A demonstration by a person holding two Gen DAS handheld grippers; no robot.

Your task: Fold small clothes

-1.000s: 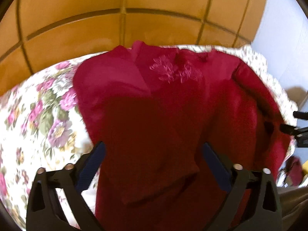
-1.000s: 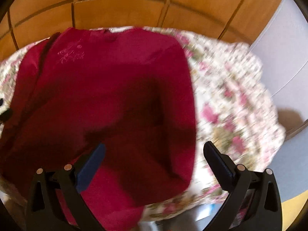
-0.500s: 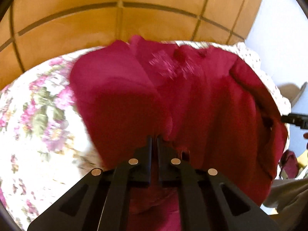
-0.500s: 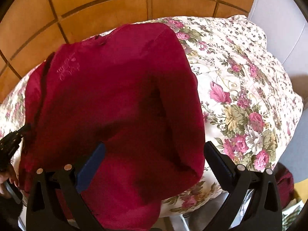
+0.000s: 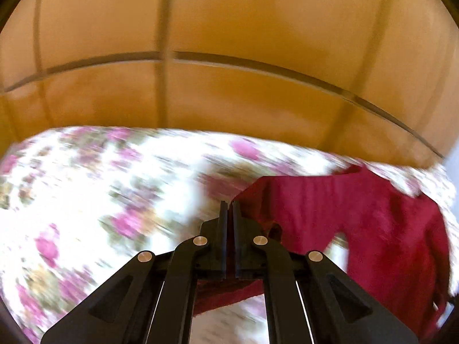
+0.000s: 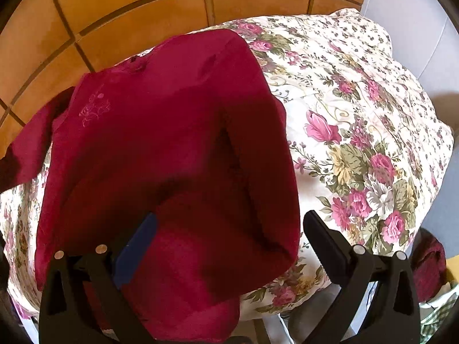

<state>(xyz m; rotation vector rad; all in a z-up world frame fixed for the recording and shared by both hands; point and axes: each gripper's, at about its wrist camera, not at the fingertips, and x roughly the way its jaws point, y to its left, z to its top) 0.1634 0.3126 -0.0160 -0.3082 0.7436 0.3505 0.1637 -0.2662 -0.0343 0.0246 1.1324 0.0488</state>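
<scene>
1. A small crimson knit top (image 6: pixel 160 154) with a pale embroidered flower motif is spread over a white floral-printed cloth (image 6: pixel 358 120) on a raised, rounded surface; what lies under the cloth cannot be told. Terracotta floor tiles (image 6: pixel 129 8) are seen beyond the far edge.

2. The left tongs (image 5: pixel 228 212) are pressed together, and crimson fabric is seen in the slit between them and hanging beneath the frame, so a fold of the top is judged to be pinched. In the blurred left wrist view the bulk of the garment (image 5: pixel 358 218) trails to the right of the tongs.

3. In the right wrist view one sleeve (image 6: pixel 25 146) is drawn out to the left, off the body of the top, which fits a pull by the left tongs.

4. The right tongs (image 6: pixel 229 229) are held wide apart above the near hem, with nothing gripped; the near right corner of the top lies between the blue-padded finger (image 6: pixel 134 252) and the black one.

5. The step in hand is judged to be the first side fold: a left part is taken up to be carried across the body.

6. The next move calls for the pinched fabric to be carried rightward and laid flat on the body, while the near hem is steadied, since loose knit bunches readily.
</scene>
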